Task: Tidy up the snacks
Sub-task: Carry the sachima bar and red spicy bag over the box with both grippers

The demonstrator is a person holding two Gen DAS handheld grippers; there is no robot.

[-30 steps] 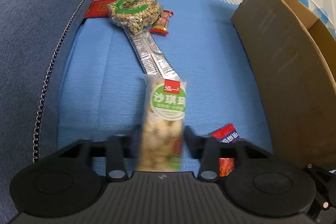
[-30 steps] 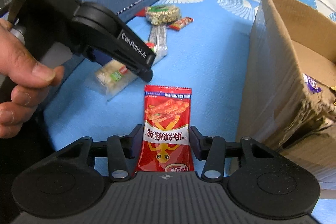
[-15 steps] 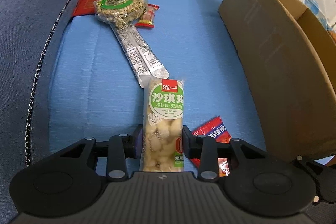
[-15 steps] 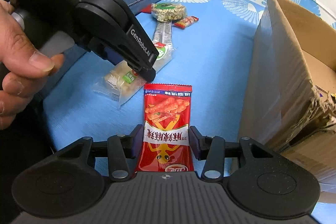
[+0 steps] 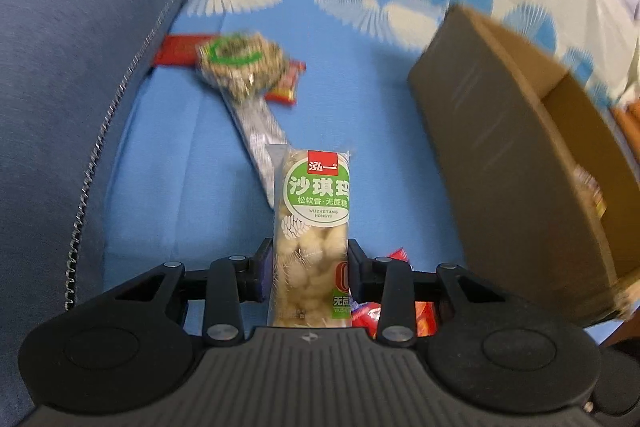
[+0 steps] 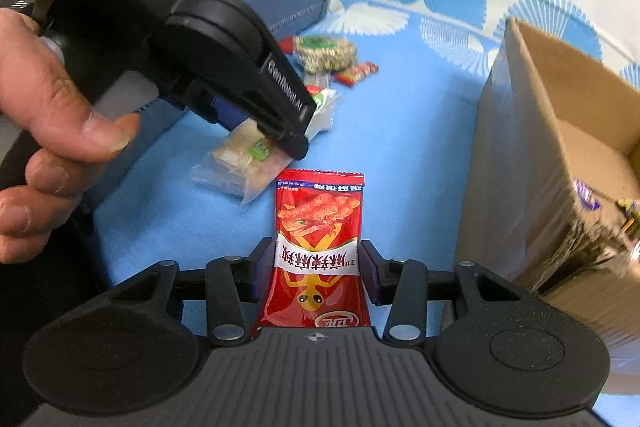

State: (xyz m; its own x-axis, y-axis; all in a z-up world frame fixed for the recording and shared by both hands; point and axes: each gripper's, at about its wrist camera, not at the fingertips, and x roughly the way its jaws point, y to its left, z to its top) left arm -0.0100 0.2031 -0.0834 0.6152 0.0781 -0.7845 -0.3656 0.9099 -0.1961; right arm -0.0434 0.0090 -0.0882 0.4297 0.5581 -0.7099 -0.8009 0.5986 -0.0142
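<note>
In the left wrist view, the left gripper (image 5: 308, 267) was clenched on a clear pack of puffed rice cake (image 5: 311, 235) with a green label, which stood up between its fingers at the centre of the frame, lifted off the blue sheet (image 5: 352, 99). Behind the pack, toward 11 o'clock, lay a long silver packet (image 5: 260, 131), a round seed cake (image 5: 238, 65), a small red candy (image 5: 286, 85) and a flat red packet (image 5: 178, 49). The cardboard box (image 5: 500, 155) stood open at 3 o'clock, and a blue cushion (image 5: 80, 67) filled 9 o'clock. In the right wrist view, the right gripper (image 6: 316, 267) was grasping a red snack bag (image 6: 318, 251) upright between its fingers, above the sheet. At 10 o'clock a hand (image 6: 52, 139) held the left gripper, with the rice cake pack hanging below its tips. The box rose at 3 o'clock with wrapped snacks (image 6: 586, 195) inside, and the seed cake lay at 12 o'clock.
</note>
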